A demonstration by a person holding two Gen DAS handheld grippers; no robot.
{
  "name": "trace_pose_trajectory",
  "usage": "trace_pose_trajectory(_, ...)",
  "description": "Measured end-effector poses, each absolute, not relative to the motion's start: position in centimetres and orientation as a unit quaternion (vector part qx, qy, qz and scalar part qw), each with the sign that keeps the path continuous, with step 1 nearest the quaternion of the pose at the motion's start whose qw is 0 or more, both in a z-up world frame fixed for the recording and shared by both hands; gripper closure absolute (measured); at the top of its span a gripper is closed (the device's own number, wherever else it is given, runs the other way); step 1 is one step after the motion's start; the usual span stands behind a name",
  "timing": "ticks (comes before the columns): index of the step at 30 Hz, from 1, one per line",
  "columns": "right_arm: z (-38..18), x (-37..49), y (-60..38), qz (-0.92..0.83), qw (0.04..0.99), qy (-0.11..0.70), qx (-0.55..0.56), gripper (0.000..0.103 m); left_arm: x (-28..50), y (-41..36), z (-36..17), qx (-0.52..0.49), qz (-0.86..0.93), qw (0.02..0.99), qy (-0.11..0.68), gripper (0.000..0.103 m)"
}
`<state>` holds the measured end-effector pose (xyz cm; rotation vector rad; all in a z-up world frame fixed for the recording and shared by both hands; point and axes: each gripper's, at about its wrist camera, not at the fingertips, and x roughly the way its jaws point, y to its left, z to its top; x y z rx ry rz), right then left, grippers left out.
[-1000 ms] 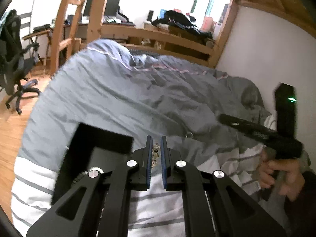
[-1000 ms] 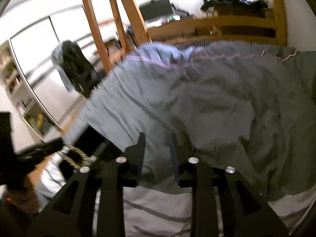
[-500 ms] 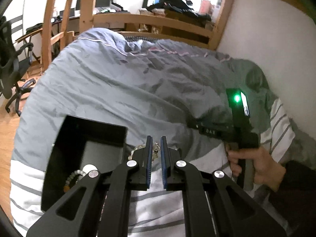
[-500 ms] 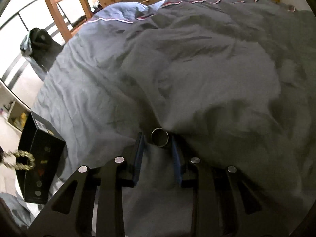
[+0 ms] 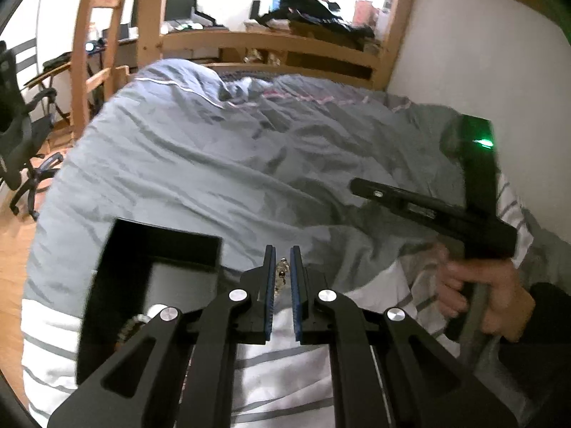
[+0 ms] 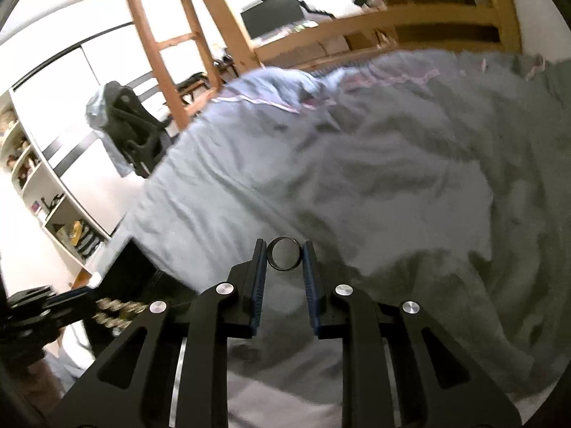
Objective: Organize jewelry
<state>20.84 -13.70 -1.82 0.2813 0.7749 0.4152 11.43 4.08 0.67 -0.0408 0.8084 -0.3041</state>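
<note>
Rumpled grey duvet (image 5: 221, 164) fills the left wrist view, wooden bed frame (image 5: 271, 41) across the top. Left gripper (image 5: 282, 278) at lower centre pinches a gold chain (image 5: 281, 276); black box (image 5: 142, 278) at lower left, contents half hidden.

Right wrist view, blurred: right gripper (image 6: 284, 262) closing around a dark metal ring (image 6: 284, 257), pads touching it.

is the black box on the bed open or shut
Open. The left wrist view looks straight into the black box on the duvet: no lid covers it, and a beaded bracelet lies inside.
</note>
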Motion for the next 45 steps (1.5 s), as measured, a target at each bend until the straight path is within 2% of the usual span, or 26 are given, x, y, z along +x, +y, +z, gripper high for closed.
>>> trace_pose_trajectory(7,4.5,17.2,-9.5,0.235,0.903,0.348,0.086,0.082,10.4,7.7,3.8,-0.056,-0.129,0.922,0.361,0.095)
trace_pose_trajectory(13,7.4,14.9,-3.8,0.266,0.899,0.347,0.036,0.082,10.3,12.3,4.4,-0.08,-0.127,0.911,0.385,0.095)
trace_pose_trajectory(16,7.2,14.0,-0.9,0.282,0.891,0.355,0.017,0.082,10.6,14.4,3.3,-0.098,-0.133,0.893,0.419,0.095)
trace_pose_trajectory(22,3.1,12.5,5.1,0.304,0.865,0.399,-0.015,0.082,11.9,17.0,0.0,-0.121,-0.101,0.862,0.482,0.095)
trace_pose_trajectory(29,-0.5,11.4,7.5,0.313,0.84,0.442,-0.038,0.081,11.9,17.6,-0.1,-0.138,-0.108,0.861,0.477,0.094)
trace_pose_trajectory(30,-0.7,11.2,7.5,0.315,0.836,0.448,-0.042,0.074,11.9,17.6,-0.1,-0.138,-0.11,0.862,0.475,0.09)
trace_pose_trajectory(31,-0.7,11.2,7.3,0.314,0.835,0.449,-0.043,0.065,11.7,17.7,0.0,-0.136,-0.109,0.864,0.472,0.075)
trace_pose_trajectory(32,-0.6,11.2,7.1,0.312,0.837,0.448,-0.042,0.041,11.6,17.6,0.2,-0.133,-0.106,0.867,0.468,0.061)
trace_pose_trajectory(33,-0.2,11.1,6.5,0.308,0.841,0.443,-0.035,0.026,11.5,17.4,0.3,-0.13,-0.102,0.872,0.462,0.033)
trace_pose_trajectory(34,0.5,10.9,5.6,0.306,0.849,0.429,-0.022,0.024,11.3,17.4,0.7,-0.126,-0.095,0.879,0.449,0.022)
trace_pose_trajectory(36,1.6,11.0,4.1,0.299,0.859,0.416,-0.012,0.019,11.0,17.2,1.2,-0.125,-0.095,0.887,0.433,0.015)
trace_pose_trajectory(37,2.0,11.0,3.5,0.293,0.863,0.412,-0.011,0.014,10.8,17.0,1.3,-0.129,-0.099,0.889,0.427,0.006)
trace_pose_trajectory(38,2.6,11.1,2.3,0.281,0.87,0.404,-0.008,0.01,10.8,16.9,1.4,-0.133,-0.099,0.893,0.419,0.006)
trace_pose_trajectory(45,3.8,12.0,-5.6,0.22,0.894,0.388,0.029,0.01,10.7,12.7,0.2,-0.129,-0.116,0.894,0.414,0.006)
